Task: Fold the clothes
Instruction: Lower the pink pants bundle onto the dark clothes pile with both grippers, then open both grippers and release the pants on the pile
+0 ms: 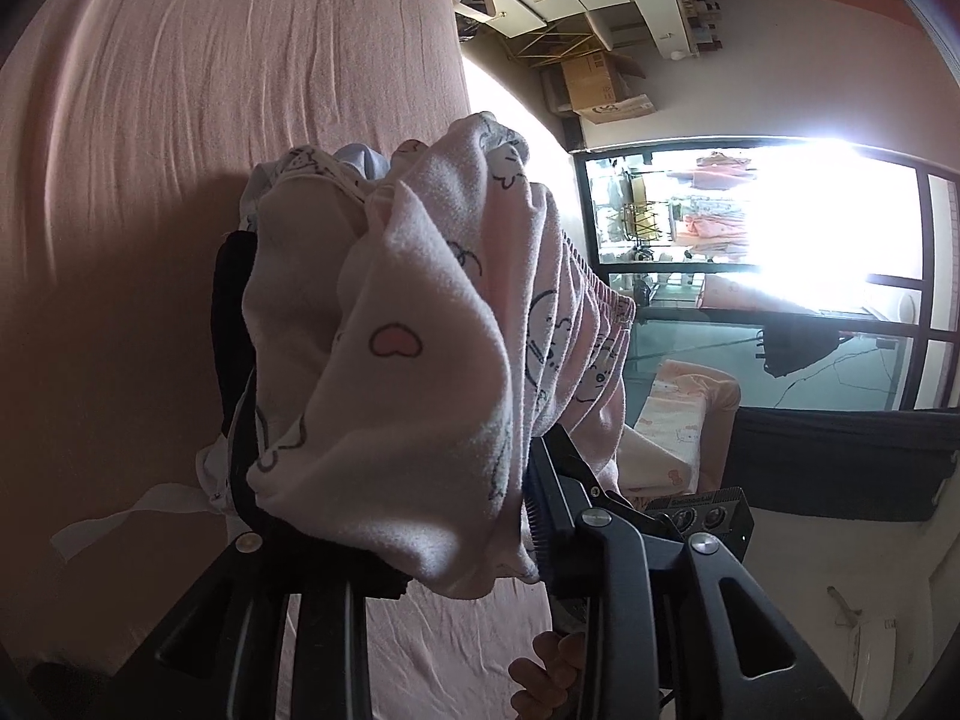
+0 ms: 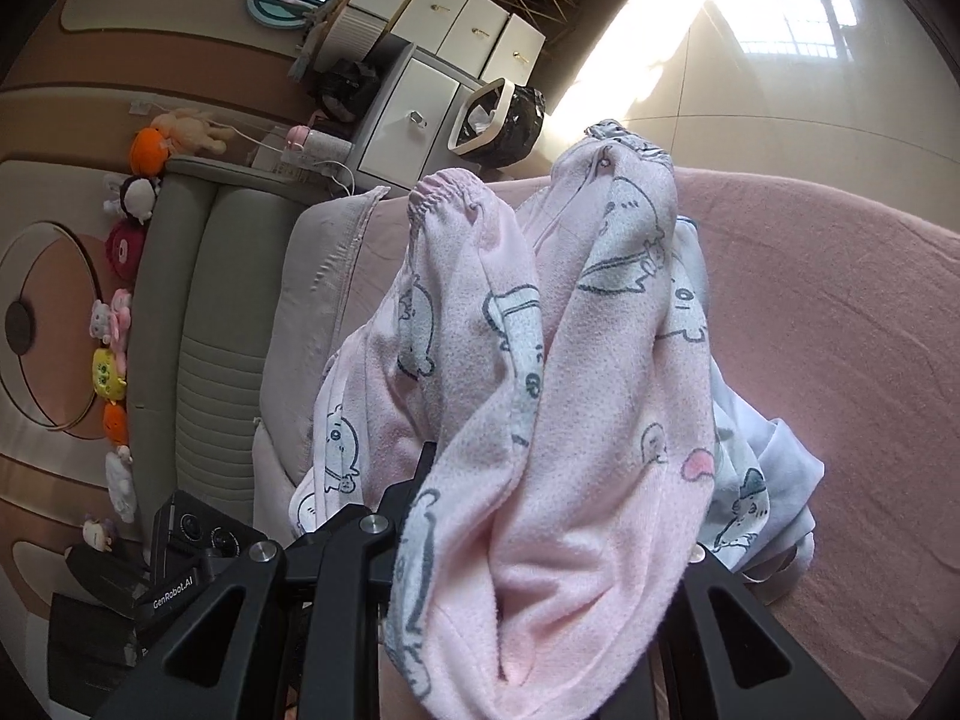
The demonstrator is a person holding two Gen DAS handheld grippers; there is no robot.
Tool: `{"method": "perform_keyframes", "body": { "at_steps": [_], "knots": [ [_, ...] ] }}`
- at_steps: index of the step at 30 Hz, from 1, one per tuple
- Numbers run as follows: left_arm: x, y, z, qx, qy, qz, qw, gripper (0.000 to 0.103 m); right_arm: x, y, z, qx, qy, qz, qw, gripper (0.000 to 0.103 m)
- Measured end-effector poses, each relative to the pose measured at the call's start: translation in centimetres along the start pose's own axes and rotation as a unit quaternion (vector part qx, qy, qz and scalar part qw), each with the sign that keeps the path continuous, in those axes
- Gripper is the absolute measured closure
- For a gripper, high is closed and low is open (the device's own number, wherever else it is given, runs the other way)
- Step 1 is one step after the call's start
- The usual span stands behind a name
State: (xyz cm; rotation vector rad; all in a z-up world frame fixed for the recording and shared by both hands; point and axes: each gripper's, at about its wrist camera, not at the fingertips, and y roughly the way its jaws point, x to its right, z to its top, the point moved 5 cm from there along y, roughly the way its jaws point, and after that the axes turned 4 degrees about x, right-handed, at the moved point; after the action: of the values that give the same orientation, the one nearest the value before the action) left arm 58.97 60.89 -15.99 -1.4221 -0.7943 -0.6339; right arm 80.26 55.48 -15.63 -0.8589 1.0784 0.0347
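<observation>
A pink fleece pyjama garment (image 1: 420, 276) printed with cartoon animals and hearts hangs bunched between the black fingers (image 1: 231, 330) of my left gripper (image 1: 390, 360), which is shut on it above the pink bed sheet (image 1: 180, 120). In the right wrist view the same pink garment (image 2: 600, 360) drapes over my right gripper (image 2: 558, 498), also shut on it; its right finger is hidden under the cloth. A pale blue-white piece of cloth (image 2: 774, 462) hangs beside the bundle. An elastic cuff (image 2: 444, 186) points up.
A grey padded headboard (image 2: 180, 330) lined with plush toys (image 2: 114, 360) borders the bed. White drawers (image 2: 414, 114) and a bin (image 2: 498, 120) stand beyond it. A glass door (image 1: 750, 240), a cardboard box (image 1: 600, 84) and a pink seat (image 1: 690, 414) lie past the bed edge.
</observation>
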Motion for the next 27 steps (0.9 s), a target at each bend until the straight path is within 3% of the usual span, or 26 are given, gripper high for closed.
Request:
{"method": "perform_keyframes", "body": {
  "at_steps": [2, 4, 6, 9, 12, 19, 24, 27],
  "knots": [
    [0.0, -0.2, -0.2, 0.001, 0.003, 0.017, 0.9999, 0.064, 0.4, 0.0, -0.1, -0.005, 0.013, 0.001, 1.0, 0.078],
    [0.6, -0.3, -0.5, 0.001, 0.031, 0.048, 0.9984, 0.031, 0.8, 0.1, -0.2, -0.01, 0.023, -0.001, 1.0, 0.066],
    [1.3, -0.5, -0.9, 0.005, 0.065, 0.074, 0.9951, 0.02, 1.0, 0.1, -0.3, -0.015, 0.029, -0.002, 0.999, 0.057],
    [2.5, -0.8, -1.7, 0.012, 0.116, 0.104, 0.9877, 0.02, 0.6, 0.0, -0.6, -0.018, 0.019, -0.008, 1.0, 0.052],
    [2.8, -0.9, -2.5, 0.009, 0.148, 0.139, 0.979, 0.02, 0.3, -0.2, -0.9, -0.023, 0.018, -0.011, 1.0, 0.038],
    [2.5, -1.8, -3.3, 0.015, 0.143, 0.142, 0.9794, 0.02, 0.6, -1.2, -2.1, -0.038, 0.02, -0.02, 0.999, 0.036],
    [3.2, -2.8, -3.3, 0.033, 0.155, 0.16, 0.9744, 0.02, 1.0, -2.5, -3.0, -0.049, 0.013, -0.033, 0.998, 0.036],
    [3.8, -3.3, -3.6, 0.043, 0.161, 0.175, 0.9704, 0.02, 1.2, -3.5, -3.5, -0.053, 0.004, -0.045, 0.998, 0.026]
  ]
}}
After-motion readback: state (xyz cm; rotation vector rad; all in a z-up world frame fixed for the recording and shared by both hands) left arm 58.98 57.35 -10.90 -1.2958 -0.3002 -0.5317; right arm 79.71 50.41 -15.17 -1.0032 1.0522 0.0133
